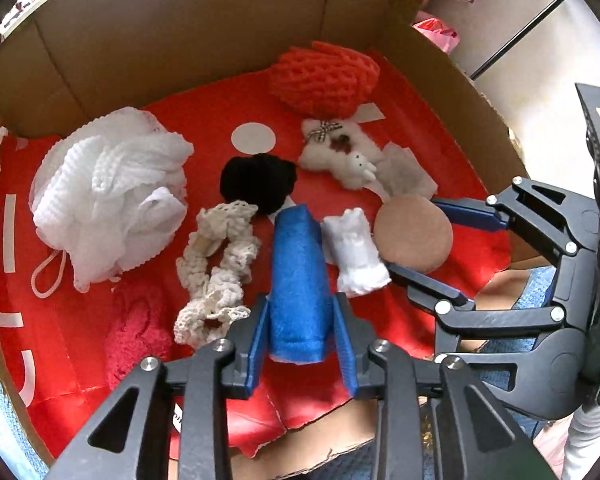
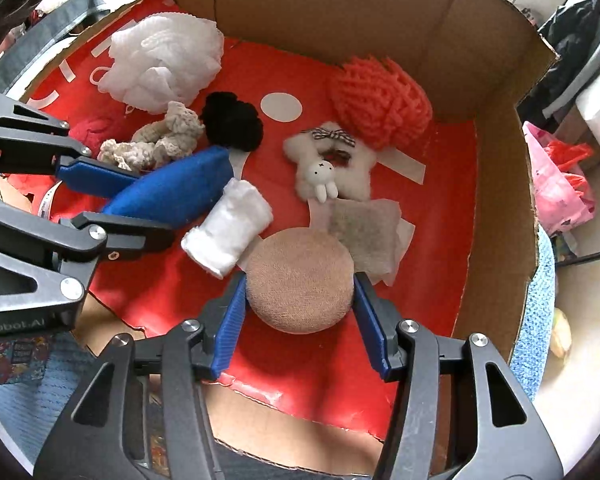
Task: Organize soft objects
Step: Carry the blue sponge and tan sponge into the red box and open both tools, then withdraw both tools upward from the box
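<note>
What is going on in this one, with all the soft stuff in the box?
A person works two handheld grippers over a cardboard box lined in red. The left gripper has its fingers around a blue rolled cloth; it isn't clear whether they press it. The right gripper straddles a round tan pad, fingers beside its edges. A white mesh pouf, an orange pouf and a white rolled cloth lie around them.

Cardboard box [image 2: 500, 200], red liner [image 2: 440, 208] on floor; soft items on liner: white mesh pouf [image 2: 164, 64], orange pouf [image 2: 380, 100], blue roll [image 2: 172, 192].
</note>
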A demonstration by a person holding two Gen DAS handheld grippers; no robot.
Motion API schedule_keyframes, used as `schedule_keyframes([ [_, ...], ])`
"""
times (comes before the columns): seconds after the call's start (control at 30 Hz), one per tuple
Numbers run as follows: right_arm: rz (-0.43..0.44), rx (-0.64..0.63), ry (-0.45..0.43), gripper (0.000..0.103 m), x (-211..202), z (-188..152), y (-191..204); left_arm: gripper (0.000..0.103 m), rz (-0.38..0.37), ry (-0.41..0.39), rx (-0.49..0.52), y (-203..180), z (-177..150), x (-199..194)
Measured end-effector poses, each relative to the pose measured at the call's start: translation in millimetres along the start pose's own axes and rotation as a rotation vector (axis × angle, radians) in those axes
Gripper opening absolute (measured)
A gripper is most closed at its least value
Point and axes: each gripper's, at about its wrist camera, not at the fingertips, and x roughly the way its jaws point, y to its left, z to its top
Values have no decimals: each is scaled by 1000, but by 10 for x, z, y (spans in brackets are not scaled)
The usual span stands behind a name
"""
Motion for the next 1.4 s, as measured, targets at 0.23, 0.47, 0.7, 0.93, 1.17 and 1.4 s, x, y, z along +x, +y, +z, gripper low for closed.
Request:
schedule_keyframes([
  [0.23,-35,-24,-14,55,-51,-169,-61,49,4,-24,10,-32,-98,21],
  [0.47,-66,-44,-28,56,-143,-174,-116,59,-4,-57,9,-1,-117,-106],
  [0.7,-55,-12,-78,62,-321,-209,-91,75,14,-134,-10,46,-250,-329],
  [0.93,-58,39,-156,72,-639,-298,-85,93,37,-252,-45,92,-459,-686],
  [1.17,-48,100,-255,74,-1004,-447,-108,100,87,-399,-60,54,-736,-1048],
  [1.4,-74,134,-357,82,-1386,-656,-28,103,123,-516,-65,8,-1081,-1323],
])
